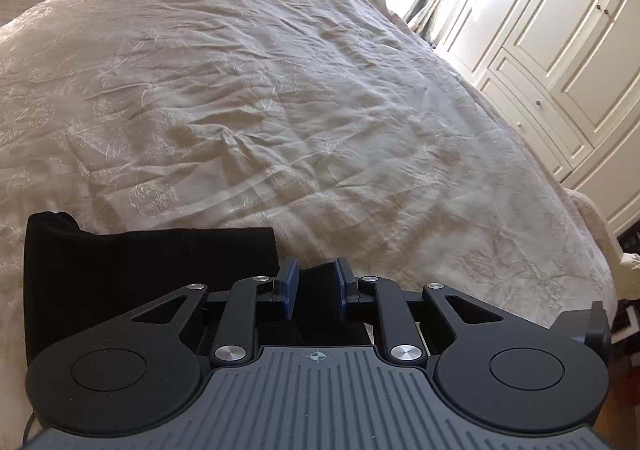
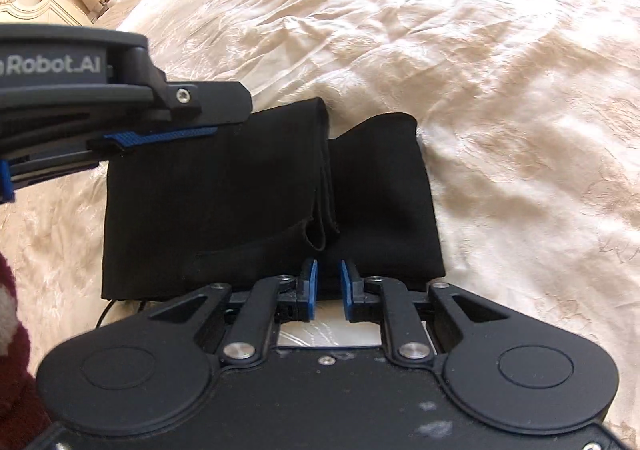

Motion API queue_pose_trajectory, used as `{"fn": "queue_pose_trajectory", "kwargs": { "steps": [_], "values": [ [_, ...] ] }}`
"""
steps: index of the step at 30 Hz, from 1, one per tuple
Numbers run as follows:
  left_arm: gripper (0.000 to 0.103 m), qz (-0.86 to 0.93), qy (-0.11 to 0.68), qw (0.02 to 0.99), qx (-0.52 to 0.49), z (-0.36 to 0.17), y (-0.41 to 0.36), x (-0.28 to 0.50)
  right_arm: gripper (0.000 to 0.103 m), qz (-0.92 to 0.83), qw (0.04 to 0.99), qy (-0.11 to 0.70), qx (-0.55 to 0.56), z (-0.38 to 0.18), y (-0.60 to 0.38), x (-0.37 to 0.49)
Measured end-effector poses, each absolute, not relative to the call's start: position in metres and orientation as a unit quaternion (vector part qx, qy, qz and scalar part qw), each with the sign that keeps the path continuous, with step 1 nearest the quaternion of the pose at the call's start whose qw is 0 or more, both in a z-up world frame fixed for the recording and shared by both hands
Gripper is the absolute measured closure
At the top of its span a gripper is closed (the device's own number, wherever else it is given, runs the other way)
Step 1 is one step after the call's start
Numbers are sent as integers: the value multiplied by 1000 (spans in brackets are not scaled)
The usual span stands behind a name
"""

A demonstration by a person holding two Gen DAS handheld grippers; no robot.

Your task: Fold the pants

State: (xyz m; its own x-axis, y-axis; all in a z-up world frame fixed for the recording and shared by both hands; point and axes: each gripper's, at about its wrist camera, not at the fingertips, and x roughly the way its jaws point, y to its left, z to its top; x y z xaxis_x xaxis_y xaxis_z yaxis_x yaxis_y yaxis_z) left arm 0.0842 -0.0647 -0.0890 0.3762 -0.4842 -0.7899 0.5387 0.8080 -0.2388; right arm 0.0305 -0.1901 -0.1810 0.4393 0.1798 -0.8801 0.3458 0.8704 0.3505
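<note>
Lying on the cream embroidered bedspread, the black pants are folded into a compact bundle with several layers, and one folded edge runs down the middle of the bundle. In the right wrist view, the right gripper is just at the near edge of the bundle; its blue pads stand a little apart, and I see no cloth pinched between them, only the light bedspread below the gap. The left gripper comes in from the left side of this view, above the far left corner of the pants. In the left wrist view, the left gripper has its pads slightly apart too, with dark cloth behind the gap, but the pads do not seem to press on it. The pants fill the lower left of that view, near the edge of the bed. White wardrobe doors stand on the right beyond the bed. A dark red fluffy sleeve shows at the lower left edge of the right wrist view.
</note>
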Motion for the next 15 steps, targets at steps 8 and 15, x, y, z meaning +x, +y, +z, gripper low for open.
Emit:
{"fn": "queue_pose_trajectory", "kwargs": {
  "steps": [8, 15],
  "values": [
    [84, -185, 473, 859, 54, -100, 0, 110, 70, -48, 840, 477, 253, -167, -210, 39],
    [84, -95, 552, 827, 56, -153, 54, 142, 60, -30, 837, 481, 258, -189, -211, 78]
  ]
}}
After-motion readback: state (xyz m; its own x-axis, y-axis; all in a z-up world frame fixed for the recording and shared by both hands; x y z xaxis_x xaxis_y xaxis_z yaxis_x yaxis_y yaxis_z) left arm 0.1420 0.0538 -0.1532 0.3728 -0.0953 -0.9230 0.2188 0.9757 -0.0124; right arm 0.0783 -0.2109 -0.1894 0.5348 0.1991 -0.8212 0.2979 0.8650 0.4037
